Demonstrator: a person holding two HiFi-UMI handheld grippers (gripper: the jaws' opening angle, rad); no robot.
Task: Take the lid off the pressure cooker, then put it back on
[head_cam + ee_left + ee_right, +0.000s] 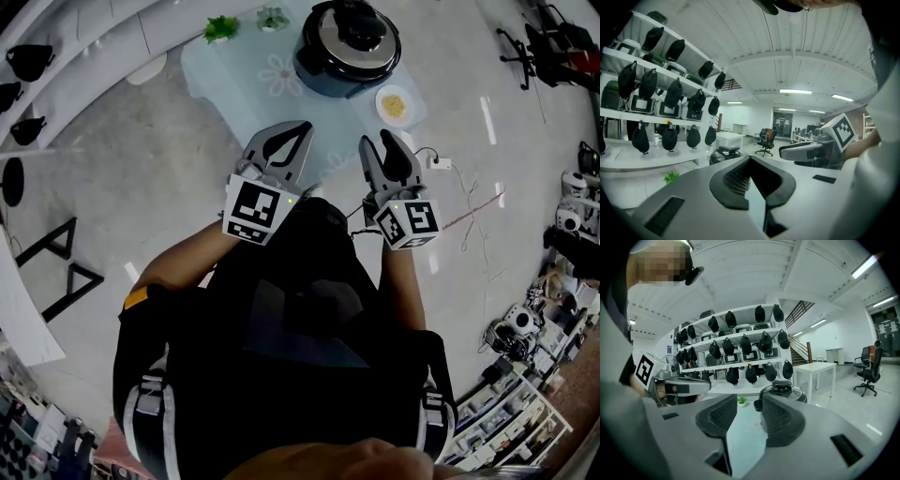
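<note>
Up ahead, the pressure cooker point(349, 47) stands on a pale blue table point(216, 70) with its lid point(354, 28) seated on top, black knob upward. Just beside the cooker, toward the person, lies a small white plate point(394, 105) with something yellow on it, and at the table's far edge sits a little green plant point(221, 28). From the head view the cooker is well apart from both claws, roughly on the line that runs between them, and neither claw touches it or the lid. The right gripper point(380, 141) points toward the table with its jaws spread and nothing between the pads; in the right gripper view the cooker's lid shows past the tip of the right-hand jaw, far beyond it. The left gripper point(302, 127) is held alongside, near the right one, its jaws pressed together at the tips and pinching nothing; in the left gripper view the cooker's dark top peeks over the left-hand jaw, again at a distance. Behind the table, white shelves point(740, 341) carry rows of black bags.
</note>
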